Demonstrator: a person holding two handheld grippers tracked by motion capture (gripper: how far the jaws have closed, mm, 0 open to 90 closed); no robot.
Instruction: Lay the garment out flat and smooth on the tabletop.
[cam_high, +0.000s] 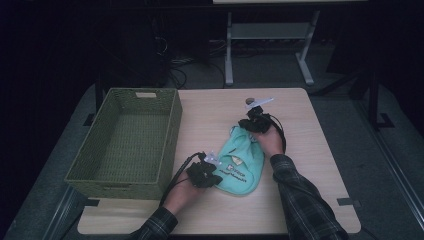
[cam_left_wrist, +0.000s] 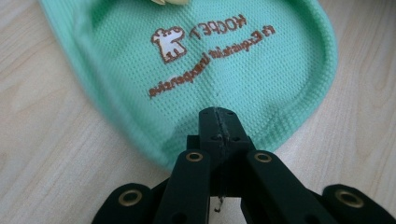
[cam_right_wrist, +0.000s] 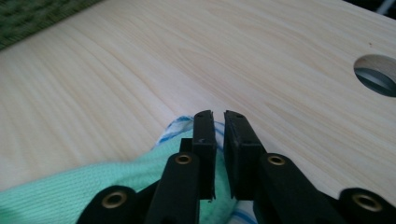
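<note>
A: High view first: the mint-green cloth bag lies on the table between the two grippers, its long axis running from the left gripper at the rounded near end up to the right gripper at the narrow far end.

B: Which one has hold of it?

A: The left. In the left gripper view its jaws are pressed together with the bag's hem pinched between them, and the printed face stretches straight ahead of the tips.

B: And the right?

A: Its jaws stand only a narrow slit apart in the right gripper view. The bag's blue-and-white edge sits just under and behind the tips; I can't see fabric clamped between the pads, so I read it as loose there.

B: So what does the next move turn on?

A: My judgement: the bag lies below and toward the person from the right gripper, so that hand is nearest the far end. The green wicker basket stands just beside the left gripper, off its outer side, well away from the right one
</note>
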